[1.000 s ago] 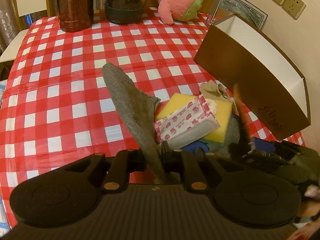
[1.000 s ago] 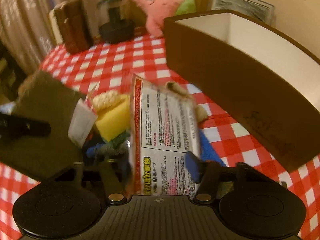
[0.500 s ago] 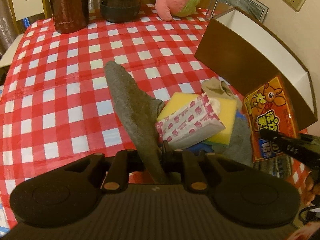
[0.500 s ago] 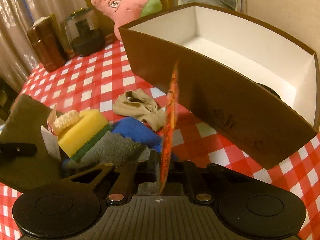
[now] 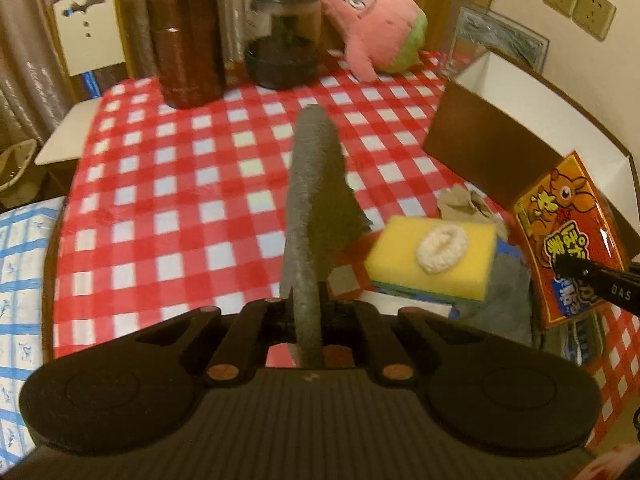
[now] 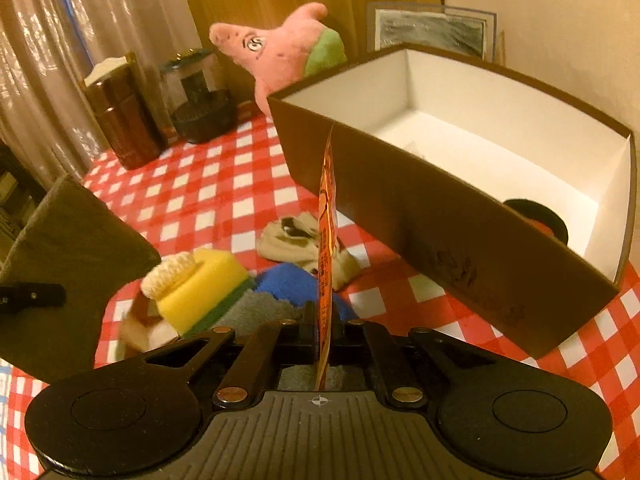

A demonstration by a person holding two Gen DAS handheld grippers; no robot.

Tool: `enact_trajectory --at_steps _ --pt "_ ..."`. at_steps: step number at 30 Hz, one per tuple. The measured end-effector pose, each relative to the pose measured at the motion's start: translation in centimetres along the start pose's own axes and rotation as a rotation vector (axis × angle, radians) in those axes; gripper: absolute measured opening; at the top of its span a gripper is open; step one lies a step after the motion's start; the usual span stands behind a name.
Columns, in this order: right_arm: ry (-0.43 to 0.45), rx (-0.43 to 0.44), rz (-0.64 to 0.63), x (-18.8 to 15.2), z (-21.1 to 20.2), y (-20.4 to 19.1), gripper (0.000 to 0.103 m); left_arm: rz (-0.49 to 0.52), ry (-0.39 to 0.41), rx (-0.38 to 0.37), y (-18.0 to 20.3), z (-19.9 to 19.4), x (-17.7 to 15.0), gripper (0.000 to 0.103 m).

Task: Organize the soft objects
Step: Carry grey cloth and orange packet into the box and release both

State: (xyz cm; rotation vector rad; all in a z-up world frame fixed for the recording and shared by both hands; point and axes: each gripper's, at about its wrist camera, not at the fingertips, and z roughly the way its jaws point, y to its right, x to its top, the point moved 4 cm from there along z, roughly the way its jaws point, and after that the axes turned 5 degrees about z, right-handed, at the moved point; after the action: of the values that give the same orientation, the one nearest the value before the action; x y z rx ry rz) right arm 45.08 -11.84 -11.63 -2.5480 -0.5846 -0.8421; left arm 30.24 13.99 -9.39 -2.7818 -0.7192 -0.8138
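My left gripper (image 5: pixel 307 312) is shut on a grey cloth (image 5: pixel 316 208) and holds it raised above the checked table. My right gripper (image 6: pixel 323 320) is shut on an orange heat-pack packet (image 6: pixel 327 216), seen edge-on, just left of the brown box (image 6: pixel 440 216); the packet also shows in the left wrist view (image 5: pixel 568 236). Below lie a yellow sponge (image 5: pixel 436 256) with a cream knit ring (image 5: pixel 442 243) on it, a beige sock (image 6: pixel 296 240), a blue cloth (image 6: pixel 292 280) and a second grey cloth (image 5: pixel 508 292).
The brown box has a white inside (image 6: pixel 500 136) with a dark round object (image 6: pixel 536 216) at its near end. At the table's back stand a pink plush (image 5: pixel 372 20), a brown canister (image 5: pixel 186 64), a dark glass jar (image 5: pixel 284 52) and a framed picture (image 5: pixel 496 40).
My left gripper lifted the grey cloth higher, and the tissue pack that lay on the sponge has slipped off. My right gripper picked the orange packet up and turned it edge-on beside the box.
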Motion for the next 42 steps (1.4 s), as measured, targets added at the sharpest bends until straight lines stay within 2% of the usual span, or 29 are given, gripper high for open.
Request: enact_trajectory --at_steps 4,8,18,31,42 --pt "0.023 0.018 -0.001 0.4 -1.1 -0.3 0.003 -0.001 0.040 0.034 -0.8 -1.9 0.4 0.004" --pt "0.052 0.029 -0.003 0.9 -2.4 -0.6 0.003 0.009 0.087 0.028 -0.8 -3.7 1.4 0.004" --pt "0.142 0.022 0.000 3.3 -6.0 0.6 0.003 0.087 0.204 -0.062 3.6 -6.2 5.7 0.004" --pt "0.236 -0.058 -0.013 6.9 -8.6 4.5 0.003 0.211 0.283 -0.209 13.5 -4.8 13.5 0.004" --pt "0.260 -0.119 0.001 9.3 -7.9 7.9 0.003 0.303 0.278 -0.255 18.8 -1.8 17.0 0.004"
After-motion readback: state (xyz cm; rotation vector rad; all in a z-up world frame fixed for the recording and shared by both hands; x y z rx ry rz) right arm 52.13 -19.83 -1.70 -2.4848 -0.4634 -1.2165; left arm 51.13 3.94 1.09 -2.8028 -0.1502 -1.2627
